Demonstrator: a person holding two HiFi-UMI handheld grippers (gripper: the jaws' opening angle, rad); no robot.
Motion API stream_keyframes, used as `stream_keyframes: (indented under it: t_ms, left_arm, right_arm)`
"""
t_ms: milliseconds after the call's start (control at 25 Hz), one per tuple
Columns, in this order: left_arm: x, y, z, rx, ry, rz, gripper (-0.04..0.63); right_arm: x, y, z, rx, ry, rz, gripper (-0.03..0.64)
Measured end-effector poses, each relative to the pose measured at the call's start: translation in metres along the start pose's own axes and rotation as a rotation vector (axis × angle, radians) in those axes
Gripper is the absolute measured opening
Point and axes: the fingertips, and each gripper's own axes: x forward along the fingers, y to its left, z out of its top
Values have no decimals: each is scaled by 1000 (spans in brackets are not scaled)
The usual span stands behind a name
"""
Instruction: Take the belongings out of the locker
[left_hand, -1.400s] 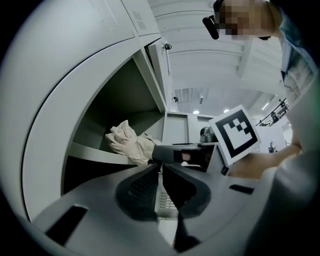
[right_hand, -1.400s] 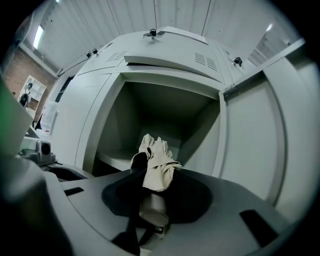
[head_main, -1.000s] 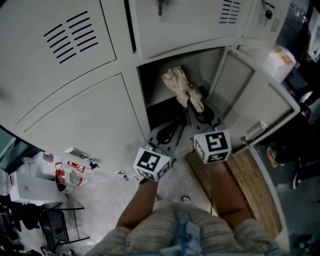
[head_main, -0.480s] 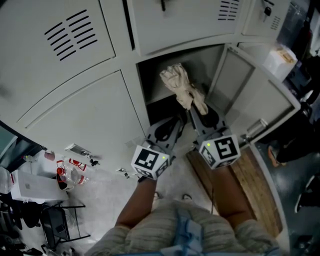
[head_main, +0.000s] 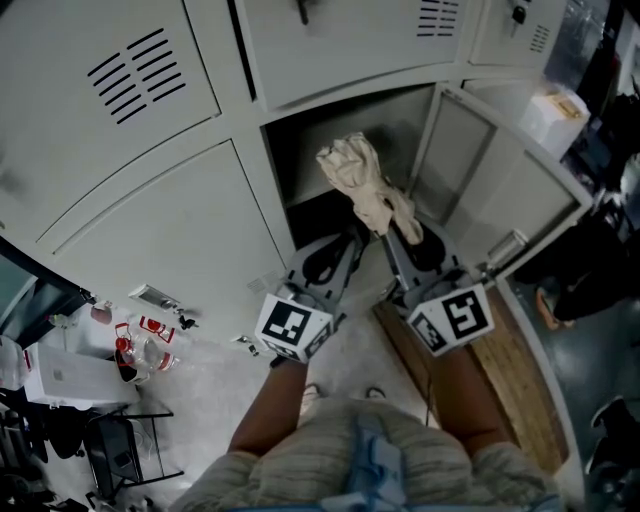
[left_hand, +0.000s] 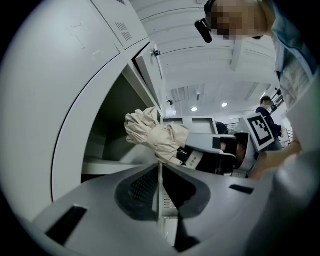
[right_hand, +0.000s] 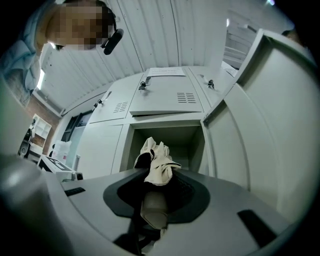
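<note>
left gripper view: glove (left_hand: 155, 135), illegible label (left_hand: 194, 159)

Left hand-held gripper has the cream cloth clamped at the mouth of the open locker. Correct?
No: the right hand-held gripper has the cream cloth clamped at the mouth of the open locker, as the right gripper view shows. The left hand-held gripper is shut on nothing.

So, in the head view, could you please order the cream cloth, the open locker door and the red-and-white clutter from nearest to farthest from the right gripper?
1. The cream cloth, held in the fingers of the right gripper.
2. The open locker door, just to its right.
3. The red-and-white clutter, far off at lower left.
</note>
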Motion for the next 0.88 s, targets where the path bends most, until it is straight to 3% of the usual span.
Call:
stream_keyframes:
  t_ms: [880]
  left_arm:
    - [-8, -39, 17, 62, -36, 10, 11]
  right_arm:
    - [-66, 2, 6, 95, -30, 64, 104]
